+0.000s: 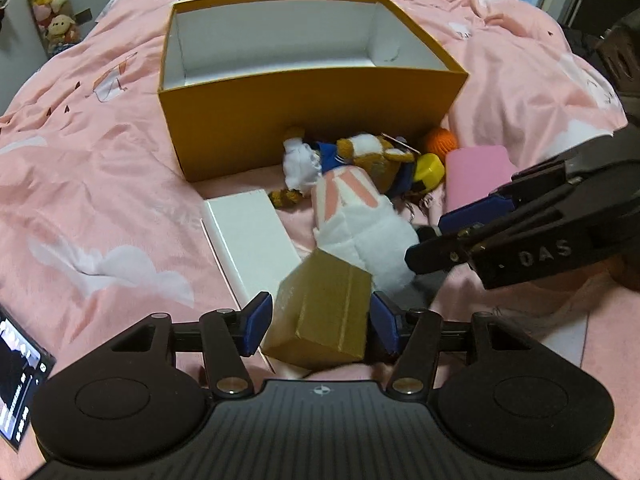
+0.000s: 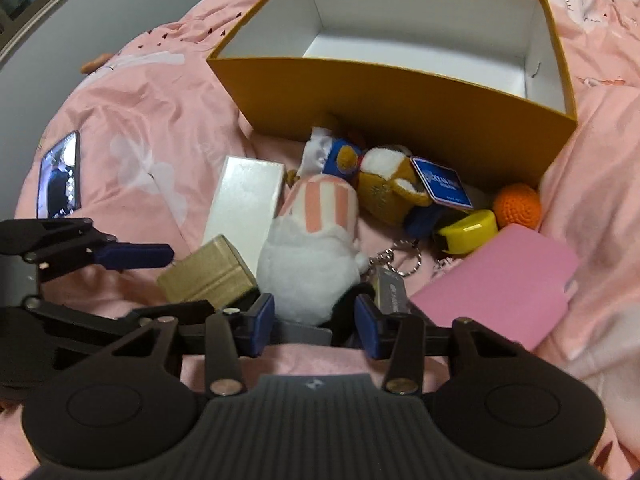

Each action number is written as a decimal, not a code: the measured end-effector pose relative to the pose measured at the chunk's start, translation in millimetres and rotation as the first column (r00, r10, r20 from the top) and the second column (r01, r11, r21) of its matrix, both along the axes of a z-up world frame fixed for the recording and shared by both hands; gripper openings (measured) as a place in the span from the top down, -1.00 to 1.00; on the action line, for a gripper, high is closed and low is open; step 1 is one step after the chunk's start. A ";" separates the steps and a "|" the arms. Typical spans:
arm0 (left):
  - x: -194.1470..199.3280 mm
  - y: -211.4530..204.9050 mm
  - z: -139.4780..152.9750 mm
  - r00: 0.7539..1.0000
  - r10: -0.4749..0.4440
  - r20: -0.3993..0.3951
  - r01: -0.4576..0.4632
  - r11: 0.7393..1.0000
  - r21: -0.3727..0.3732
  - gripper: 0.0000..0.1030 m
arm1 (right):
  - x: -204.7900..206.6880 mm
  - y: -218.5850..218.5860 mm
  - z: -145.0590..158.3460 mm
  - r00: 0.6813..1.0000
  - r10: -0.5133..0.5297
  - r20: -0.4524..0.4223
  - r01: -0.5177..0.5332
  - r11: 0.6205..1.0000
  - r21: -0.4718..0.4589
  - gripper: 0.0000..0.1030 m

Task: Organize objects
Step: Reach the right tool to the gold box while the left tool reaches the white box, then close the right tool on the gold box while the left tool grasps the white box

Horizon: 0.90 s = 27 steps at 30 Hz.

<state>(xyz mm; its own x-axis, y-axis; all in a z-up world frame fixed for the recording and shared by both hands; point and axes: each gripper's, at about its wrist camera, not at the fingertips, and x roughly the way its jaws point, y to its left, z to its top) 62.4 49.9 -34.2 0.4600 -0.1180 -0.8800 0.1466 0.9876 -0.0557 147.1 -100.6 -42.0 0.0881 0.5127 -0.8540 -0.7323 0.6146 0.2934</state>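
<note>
- The large yellow cardboard box (image 1: 304, 120), matte outside and white inside, sits open and empty on a wrinkled pink bedspread (image 1: 100, 168) with white cloud prints.
- A heap lies just in front of it: a brown-and-white plush toy (image 2: 390, 188) with a blue tag, an orange crocheted ball (image 2: 517, 205), a yellow plastic tape measure (image 2: 468, 230), a smooth pink box (image 2: 500, 284), and a long white box (image 1: 252, 236).
- The left gripper (image 1: 320, 324) points steeply down; its blue pads straddle a small gold box (image 1: 324, 312) with a ridged sheen, the right pad touching, the left with a thin gap.
- The right gripper (image 2: 316, 322) also tilts down, its pads apart around the base of a fluffy white plush (image 2: 312, 264) with pink stripes, not visibly squeezing it.
- A metal keyring (image 2: 400, 258) lies beside it.
</note>
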 end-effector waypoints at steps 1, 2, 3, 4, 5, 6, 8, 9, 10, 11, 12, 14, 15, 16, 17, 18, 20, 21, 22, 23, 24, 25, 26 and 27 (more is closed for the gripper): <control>1.7 2.5 0.6 1.000 0.007 -0.006 -0.007 1.000 -0.005 -0.28 | 0.9 2.0 1.9 1.000 0.011 -0.011 -0.011 1.000 0.016 0.07; 3.0 3.8 1.2 1.000 0.006 -0.014 -0.006 1.000 -0.006 -0.28 | 1.3 5.0 3.7 0.999 0.025 -0.023 -0.025 0.999 0.031 0.07; 3.5 4.9 1.6 1.000 -0.003 -0.026 0.002 1.000 -0.004 -0.27 | 2.0 9.0 4.5 0.999 0.041 -0.036 -0.039 0.998 0.041 0.07; 2.3 5.8 2.5 0.999 -0.008 -0.034 0.008 1.000 0.000 -0.27 | 2.5 13.2 4.7 0.997 0.054 -0.051 -0.051 0.998 0.046 0.07; 0.0 8.4 4.9 0.999 0.003 -0.035 -0.003 1.000 0.004 -0.27 | 2.3 17.2 4.4 0.996 0.063 -0.070 -0.059 0.997 0.051 0.07; -2.9 11.9 7.3 0.999 0.020 -0.036 -0.020 1.000 0.001 -0.27 | 2.5 20.8 3.5 0.993 0.068 -0.096 -0.062 0.996 0.059 0.07; -7.5 20.3 10.8 0.998 0.051 -0.043 -0.052 0.998 -0.022 -0.27 | 4.6 26.5 -1.7 0.985 0.061 -0.159 -0.051 0.996 0.070 -0.06; -8.8 24.6 11.8 0.996 0.072 -0.051 -0.073 0.997 -0.027 -0.27 | 6.2 28.2 -4.8 0.981 0.047 -0.188 -0.035 0.997 0.068 -0.24; -10.3 28.4 12.1 0.995 0.089 -0.054 -0.090 0.995 -0.029 -0.27 | 8.2 29.6 -8.9 0.975 0.029 -0.220 -0.016 0.998 0.061 -0.27; -11.6 32.5 12.4 0.993 0.106 -0.057 -0.108 0.994 -0.032 -0.27 | 10.1 31.1 -14.4 0.964 0.013 -0.266 0.000 0.999 0.049 -0.27; -12.6 36.8 12.2 0.991 0.122 -0.058 -0.124 0.991 -0.039 -0.27 | 12.1 32.0 -19.6 0.951 -0.003 -0.310 0.017 0.999 0.044 -0.27; -13.8 45.4 11.0 0.986 0.153 -0.065 -0.156 0.986 -0.060 -0.27 | 15.5 34.2 -27.8 0.928 -0.034 -0.372 0.052 0.998 0.040 -0.28; -14.1 48.7 10.0 0.985 0.161 -0.067 -0.166 0.984 -0.068 -0.27 | 17.3 35.9 -30.5 0.917 -0.052 -0.396 0.071 0.997 0.035 -0.28; -14.5 50.8 9.1 0.984 0.164 -0.068 -0.169 0.983 -0.075 -0.27 | 18.7 37.9 -32.7 0.906 -0.062 -0.420 0.085 0.996 0.036 -0.28; -14.6 51.7 8.8 0.984 0.164 -0.067 -0.169 0.983 -0.077 -0.26 | 19.8 40.7 -35.6 0.893 -0.071 -0.444 0.096 0.995 0.034 -0.27; -14.6 52.1 8.5 0.985 0.162 -0.066 -0.167 0.983 -0.078 -0.26 | 20.3 43.8 -38.1 0.887 -0.084 -0.453 0.105 0.994 0.022 -0.28; -14.6 53.4 8.1 0.985 0.160 -0.064 -0.165 0.982 -0.086 -0.26 | 21.6 48.6 -43.7 0.871 -0.100 -0.482 0.119 0.993 0.010 -0.29; -14.3 54.1 8.0 0.985 0.159 -0.063 -0.164 0.982 -0.090 -0.26 | 21.8 50.9 -46.0 0.864 -0.108 -0.492 0.125 0.992 0.001 -0.29; -14.0 54.2 7.8 0.985 0.159 -0.062 -0.165 0.982 -0.093 -0.26 | 21.2 53.7 -47.6 0.863 -0.114 -0.493 0.126 0.992 -0.008 -0.29; -13.9 54.2 7.4 0.985 0.159 -0.064 -0.165 0.982 -0.094 -0.26 | 20.1 56.0 -48.1 0.868 -0.115 -0.483 0.123 0.992 -0.015 -0.26; -13.0 54.5 7.2 0.986 0.155 -0.067 -0.161 0.982 -0.098 -0.26 | 19.3 56.9 -47.1 0.871 -0.099 -0.481 0.109 0.994 -0.007 -0.24; -12.7 54.4 7.3 0.986 0.151 -0.067 -0.157 0.982 -0.101 -0.26 | 18.8 56.9 -45.4 0.877 -0.095 -0.471 0.105 0.994 -0.004 -0.23; -12.2 54.5 8.0 0.987 0.146 -0.066 -0.152 0.982 -0.108 -0.28 | 18.8 56.2 -43.6 0.882 -0.093 -0.462 0.105 0.994 0.000 -0.21; -11.6 54.7 9.3 0.988 0.140 -0.063 -0.147 0.982 -0.118 -0.29 | 19.8 54.5 -41.6 0.884 -0.093 -0.458 0.109 0.994 0.009 -0.17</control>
<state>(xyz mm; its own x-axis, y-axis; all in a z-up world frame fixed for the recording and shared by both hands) 50.8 104.7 -25.0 0.4324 -0.1625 -0.8869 -0.0025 0.9834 -0.1814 166.9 -46.2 -83.6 -0.2539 0.5513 -0.7948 -0.4473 0.6616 0.6018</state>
